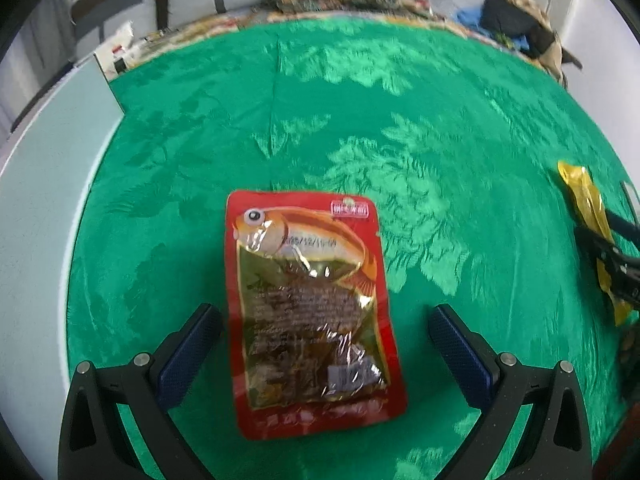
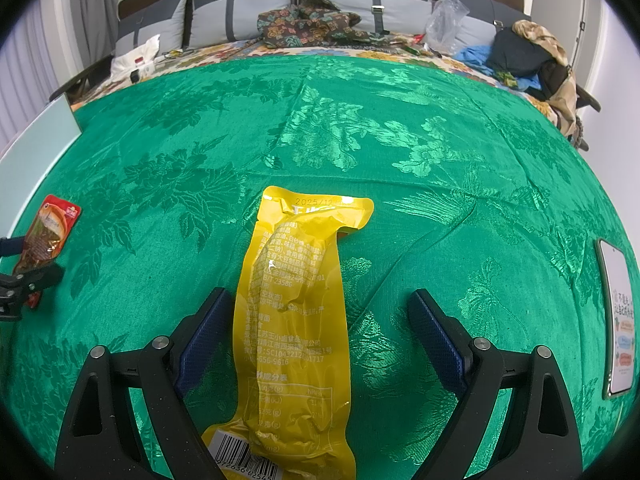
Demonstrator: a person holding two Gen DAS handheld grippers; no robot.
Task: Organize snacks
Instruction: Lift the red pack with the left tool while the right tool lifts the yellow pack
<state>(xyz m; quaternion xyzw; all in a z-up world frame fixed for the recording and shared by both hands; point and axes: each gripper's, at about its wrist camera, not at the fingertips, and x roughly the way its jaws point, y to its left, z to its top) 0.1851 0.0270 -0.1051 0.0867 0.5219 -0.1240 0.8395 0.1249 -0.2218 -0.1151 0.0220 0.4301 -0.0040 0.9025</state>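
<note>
Green brocade cloth (image 2: 360,128) with a woven leaf pattern covers the whole working surface, and beyond its far edge stands a bed with grey cushions (image 2: 240,12) along a dark headboard, heaped with patterned fabric (image 2: 312,26), a clear plastic bag (image 2: 444,20) and a pile of clothes (image 2: 524,56) at the far right corner. A pale board (image 1: 52,152) borders the cloth's left edge.

Near that left edge lies the red fish snack packet (image 1: 308,312), flat on the cloth, its long side running from the near edge toward the far one, the fish drawing at its far end and a clear window showing dark contents. The left gripper (image 1: 324,332) is spread wide, its blue-padded fingers (image 1: 192,344) standing on either side of the packet; the left pad is just beside the packet's edge, the right pad clearly apart from it. The left wrist view is somewhat blurred.

Further right, about midway along the near edge, the yellow snack packet (image 2: 296,320) lies lengthwise too, printed back up, barcode at its near end. The right gripper (image 2: 320,316) is likewise wide apart, straddling it, the left pad close to or touching the packet's side, which I cannot tell, and the right pad well clear.

At the right edge of the cloth rests a white card (image 2: 618,320) with small coloured print.
</note>
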